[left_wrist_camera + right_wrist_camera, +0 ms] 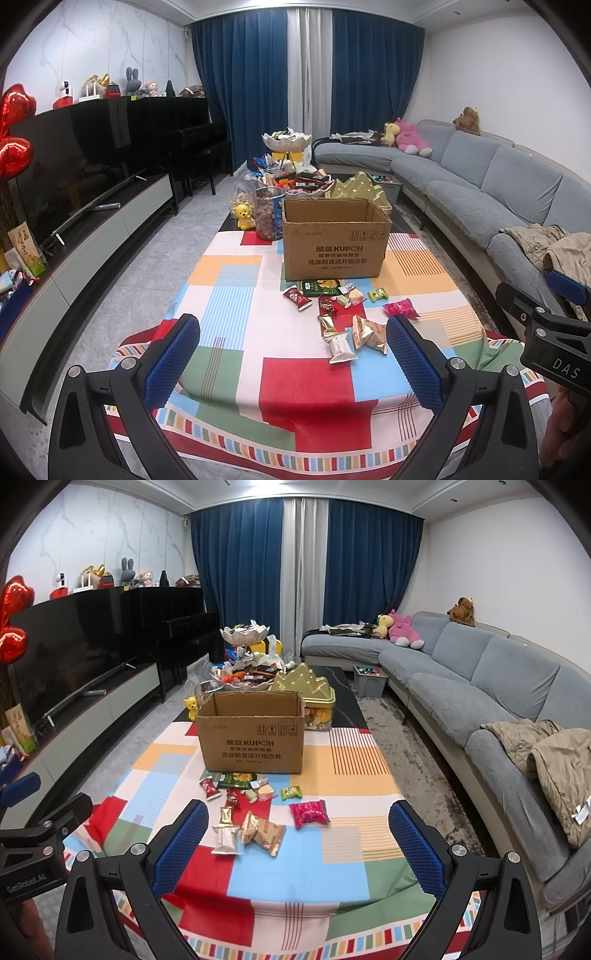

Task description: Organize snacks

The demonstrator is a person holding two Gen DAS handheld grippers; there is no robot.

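The snacks are scattered on the patterned cloth of the bench (295, 882), just in front of an open cardboard box (253, 734) that stands further back on the same cloth. Nearest the grippers lie a silver packet (226, 840) and a pair of gold foil packets (263, 832); a pink packet (309, 813) lies to their right, and a green packet (291, 793) and a red packet (209, 788) lie closer to the box. A dark green flat pack (236, 780) rests against the foot of the box.

All packets are judged to be light, soft and crinkly. The foil is likely to be slippery, and the contents may be crushed by a hard squeeze. A grip across the filled middle of a packet, or on a crimped end seal, is recommended. Packets that touch one another may be dragged along together.

The left gripper (293, 365) is held above the near end of the bench with its jaws wide apart and nothing between them. The right gripper (297, 845) is held likewise, jaws wide apart and empty, with the silver and gold packets seen between its fingers (417, 845) but well beyond them. Nothing is touched by either gripper.
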